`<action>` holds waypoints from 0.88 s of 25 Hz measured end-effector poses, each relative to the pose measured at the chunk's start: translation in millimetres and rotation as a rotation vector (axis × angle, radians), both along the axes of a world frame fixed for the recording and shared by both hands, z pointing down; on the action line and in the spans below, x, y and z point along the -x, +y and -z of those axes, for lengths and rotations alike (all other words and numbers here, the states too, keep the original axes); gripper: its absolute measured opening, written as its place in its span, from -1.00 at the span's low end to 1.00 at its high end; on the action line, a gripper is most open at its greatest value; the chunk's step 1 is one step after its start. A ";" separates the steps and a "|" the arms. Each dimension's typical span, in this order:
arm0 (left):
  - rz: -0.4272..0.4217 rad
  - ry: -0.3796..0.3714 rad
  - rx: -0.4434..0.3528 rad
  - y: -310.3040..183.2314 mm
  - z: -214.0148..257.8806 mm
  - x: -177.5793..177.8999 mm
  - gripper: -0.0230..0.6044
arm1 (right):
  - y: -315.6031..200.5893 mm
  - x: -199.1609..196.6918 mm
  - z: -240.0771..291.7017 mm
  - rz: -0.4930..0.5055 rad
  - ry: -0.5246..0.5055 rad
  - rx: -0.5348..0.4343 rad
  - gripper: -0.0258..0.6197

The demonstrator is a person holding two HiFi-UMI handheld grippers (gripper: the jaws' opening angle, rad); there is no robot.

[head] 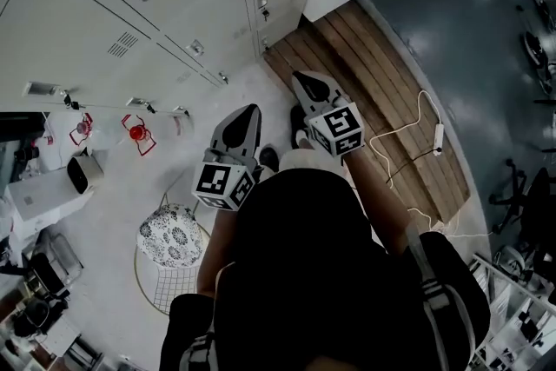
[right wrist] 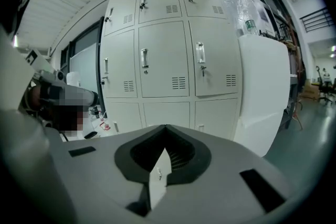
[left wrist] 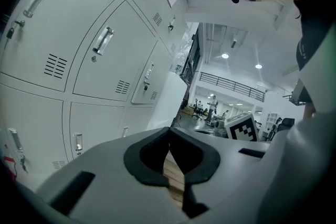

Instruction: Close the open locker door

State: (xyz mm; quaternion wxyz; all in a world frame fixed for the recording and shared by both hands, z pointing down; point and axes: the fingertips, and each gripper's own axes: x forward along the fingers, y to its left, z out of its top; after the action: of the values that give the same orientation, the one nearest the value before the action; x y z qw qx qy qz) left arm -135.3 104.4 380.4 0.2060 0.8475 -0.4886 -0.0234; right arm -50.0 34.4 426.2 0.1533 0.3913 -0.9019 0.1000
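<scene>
Left tool (head: 253, 109): jaws pressed together, empty.
Right tool (head: 299, 76): jaws pressed together, empty.
White metal locker bank (head: 130, 22): ahead of both tools, apart from them; doors in view flush, contents hidden; cannot tell which is open.

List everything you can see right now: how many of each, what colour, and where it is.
lockers: one bank of many doors, pale grey, in front of the person
wooden slats: one patch, brown, on the floor right of the lockers
cable: one, white, across the slats
round patterned seat: one, white and black, on the floor at lower left
red items: two, on the floor below the lockers, too small to identify
floor: dark blue-grey, far right
left gripper: one, grey, fingers shut, empty
right gripper: one, grey, fingers shut, empty
</scene>
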 end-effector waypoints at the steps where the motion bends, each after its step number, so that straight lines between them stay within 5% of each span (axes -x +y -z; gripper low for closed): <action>1: -0.003 0.002 -0.005 4.4 1.3 1.5 -0.87 | 8.2 2.8 4.1 0.009 -0.007 0.004 -0.92; 22: -0.027 0.029 -0.095 56.6 34.5 17.5 -0.87 | 115.7 24.3 67.8 0.086 -0.103 -0.019 -0.92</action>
State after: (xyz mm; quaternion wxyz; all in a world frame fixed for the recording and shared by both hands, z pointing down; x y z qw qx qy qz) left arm -152.8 161.1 346.0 0.1727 0.8625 -0.4723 -0.0559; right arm -74.2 150.1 358.3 0.1071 0.3480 -0.9255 0.1046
